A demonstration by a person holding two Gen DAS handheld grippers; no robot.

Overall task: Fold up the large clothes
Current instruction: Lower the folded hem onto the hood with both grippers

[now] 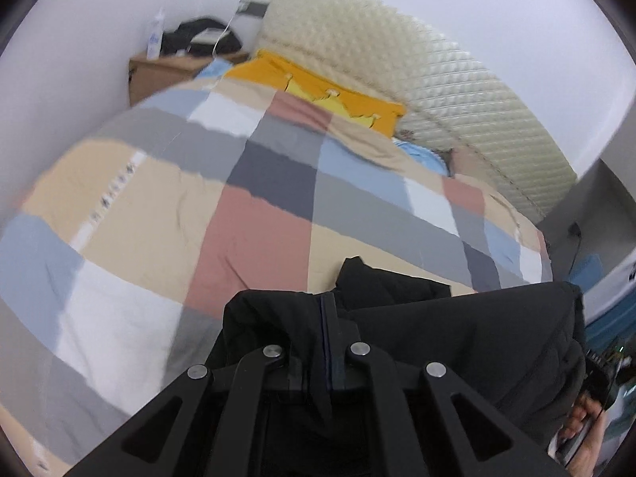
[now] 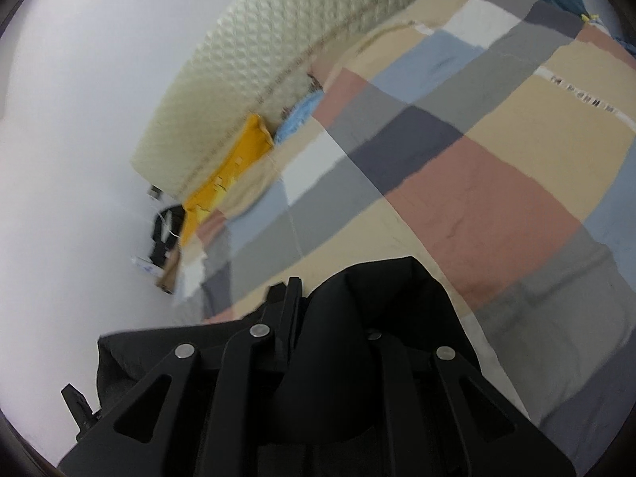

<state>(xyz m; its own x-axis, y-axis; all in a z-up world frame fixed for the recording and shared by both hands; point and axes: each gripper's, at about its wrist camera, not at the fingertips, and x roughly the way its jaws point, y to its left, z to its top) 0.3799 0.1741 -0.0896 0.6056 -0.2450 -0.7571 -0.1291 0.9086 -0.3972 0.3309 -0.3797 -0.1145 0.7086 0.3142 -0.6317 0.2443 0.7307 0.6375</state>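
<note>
Black padded jacket [image 1: 457,330] hangs bunched above a bed [image 1: 131,206] covered in a patchwork quilt of beige, grey, pink and blue squares, gripped at both ends. Left tool [image 1: 326,342] is pinched narrow on the jacket's zipper edge; right tool [image 2: 330,314] is clamped on a fold that drapes over its far finger. Ahead of both tools, an orange and yellow pillow [image 1: 330,87] leans against a cream quilted headboard [image 1: 417,67]. A wooden nightstand [image 1: 167,71] carries a white bottle [image 1: 154,37].
</note>
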